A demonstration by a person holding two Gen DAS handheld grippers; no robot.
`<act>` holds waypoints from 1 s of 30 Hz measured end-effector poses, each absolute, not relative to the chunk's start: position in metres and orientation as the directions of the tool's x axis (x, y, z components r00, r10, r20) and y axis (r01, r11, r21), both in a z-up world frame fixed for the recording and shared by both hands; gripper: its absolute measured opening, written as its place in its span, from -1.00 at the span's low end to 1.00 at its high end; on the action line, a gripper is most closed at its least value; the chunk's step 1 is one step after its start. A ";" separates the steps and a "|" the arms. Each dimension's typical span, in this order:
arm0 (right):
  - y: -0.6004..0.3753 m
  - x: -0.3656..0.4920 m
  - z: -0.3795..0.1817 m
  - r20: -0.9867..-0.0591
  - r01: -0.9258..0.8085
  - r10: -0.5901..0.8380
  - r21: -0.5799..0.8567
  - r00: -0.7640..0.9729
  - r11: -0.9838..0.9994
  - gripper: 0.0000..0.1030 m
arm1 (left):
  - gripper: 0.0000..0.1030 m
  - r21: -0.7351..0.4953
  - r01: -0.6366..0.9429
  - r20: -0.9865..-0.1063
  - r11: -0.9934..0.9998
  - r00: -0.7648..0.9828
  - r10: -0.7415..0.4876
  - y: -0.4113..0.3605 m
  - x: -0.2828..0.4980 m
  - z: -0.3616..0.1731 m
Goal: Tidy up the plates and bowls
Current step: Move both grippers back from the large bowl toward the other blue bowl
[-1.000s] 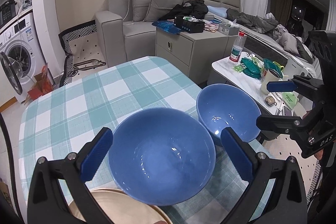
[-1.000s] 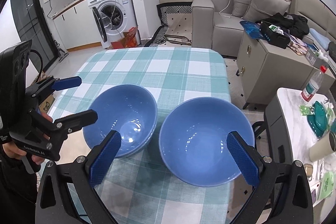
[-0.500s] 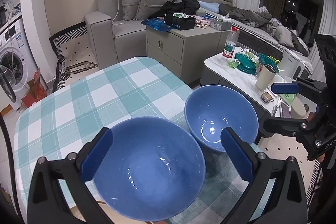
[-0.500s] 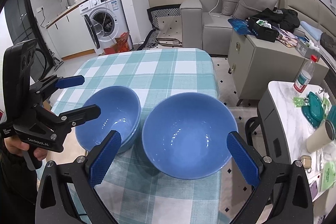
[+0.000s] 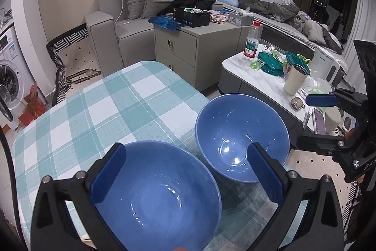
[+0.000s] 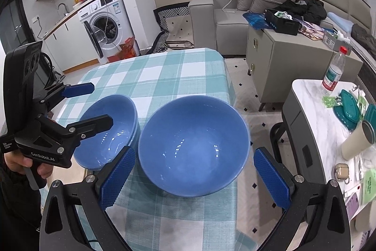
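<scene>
Both grippers hang wide apart, left gripper over the stacked bowls, right gripper over the edge bowl, which sits near the table edge where a nudge could tip it off.

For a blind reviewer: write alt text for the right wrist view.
Two blue bowls sit side by side on a checked tablecloth: the right bowl between the open right gripper, the left bowl under the open left gripper.
</scene>
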State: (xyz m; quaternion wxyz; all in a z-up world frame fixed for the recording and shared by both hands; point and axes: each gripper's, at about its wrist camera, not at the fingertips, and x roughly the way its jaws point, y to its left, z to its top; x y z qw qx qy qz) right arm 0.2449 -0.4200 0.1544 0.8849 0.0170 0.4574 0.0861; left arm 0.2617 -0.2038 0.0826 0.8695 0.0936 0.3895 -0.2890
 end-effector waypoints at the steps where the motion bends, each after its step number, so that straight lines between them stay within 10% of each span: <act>1: -0.421 0.245 0.153 -0.808 -0.133 0.166 0.110 0.565 0.985 0.99 | 1.00 -0.061 0.576 -0.734 0.815 0.528 -0.427 -0.205 0.263 0.081; 30: -0.454 0.261 0.118 -0.837 -0.043 0.153 0.154 0.525 0.987 0.99 | 0.99 -0.052 0.627 -0.786 0.777 0.455 -0.420 -0.237 0.286 0.059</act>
